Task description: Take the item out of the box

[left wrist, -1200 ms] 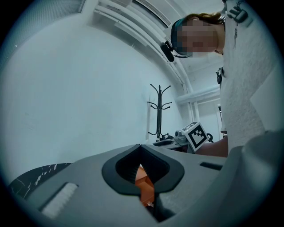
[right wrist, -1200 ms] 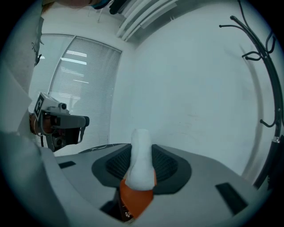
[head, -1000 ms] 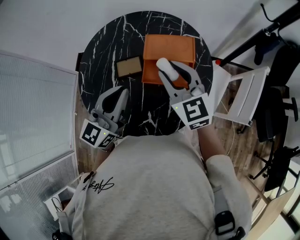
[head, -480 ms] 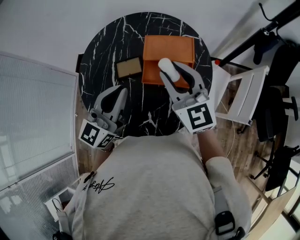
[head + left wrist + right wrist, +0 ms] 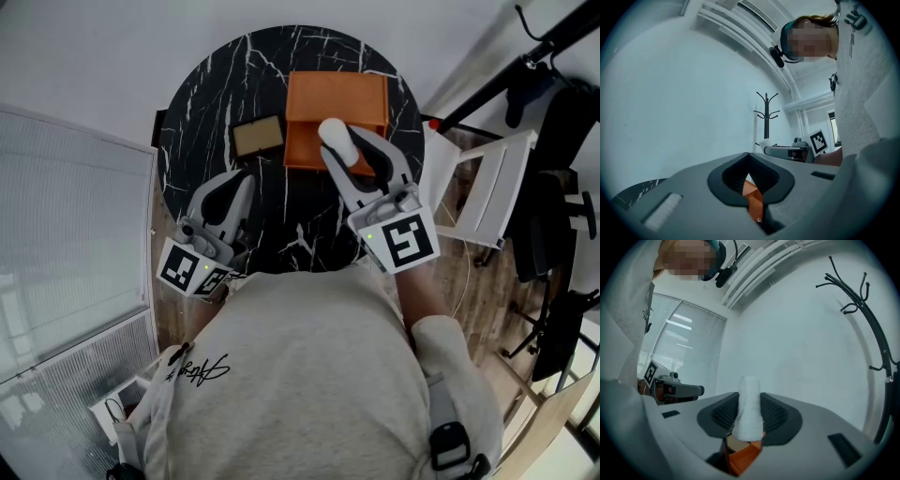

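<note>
Pinching a white, rough-textured roll (image 5: 749,404) upright between its two jaws, my right hand-held gripper (image 5: 353,150) hangs over the near part of the orange box (image 5: 337,97). In the right gripper view the roll's rounded top stands above the ribbed pads and the box's orange wall (image 5: 743,458) shows just beneath it. The box sits toward the far side of the round black marble-veined surface (image 5: 202,112), with a small tan rectangle in a dark border (image 5: 258,136) just beside it on the left. My left hand-held gripper (image 5: 236,187) is low over the surface's near left edge, jaws pressed together with nothing between them. A white chair (image 5: 487,187) stands off the surface's right side
</note>
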A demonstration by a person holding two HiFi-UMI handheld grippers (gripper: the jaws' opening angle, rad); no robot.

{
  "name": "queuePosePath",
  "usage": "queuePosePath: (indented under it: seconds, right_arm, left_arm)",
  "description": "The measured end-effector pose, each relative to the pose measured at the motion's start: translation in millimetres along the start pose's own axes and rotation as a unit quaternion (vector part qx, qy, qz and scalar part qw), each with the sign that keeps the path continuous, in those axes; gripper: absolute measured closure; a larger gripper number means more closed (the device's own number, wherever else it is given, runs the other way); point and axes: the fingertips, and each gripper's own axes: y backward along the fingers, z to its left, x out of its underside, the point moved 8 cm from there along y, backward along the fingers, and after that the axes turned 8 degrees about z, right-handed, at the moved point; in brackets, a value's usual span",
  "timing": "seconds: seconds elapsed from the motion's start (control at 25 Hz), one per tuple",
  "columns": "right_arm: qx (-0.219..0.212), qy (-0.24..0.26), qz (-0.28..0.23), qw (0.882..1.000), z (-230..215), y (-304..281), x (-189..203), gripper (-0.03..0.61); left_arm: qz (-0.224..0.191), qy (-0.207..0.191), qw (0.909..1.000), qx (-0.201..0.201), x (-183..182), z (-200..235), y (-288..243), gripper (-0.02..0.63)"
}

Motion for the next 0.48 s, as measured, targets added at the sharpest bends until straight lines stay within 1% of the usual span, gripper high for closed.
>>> queuePosePath:
  seconds: [0.28,0.48]
  right_arm:
    - [-0.004,0.005,-0.007,1.000,3.6,2.1,0.0,0.440]
    - [-0.003,0.001,-0.022,1.000,5.7,5.0,-0.3,0.440]
  left_arm:
    - [-0.001,0.000,1.0000,0.001,-0.1,0.2,1.1,0.611]
    - [0.000,-0.002,1.0000,0.000,1.8,0.8,2.5,0.611]
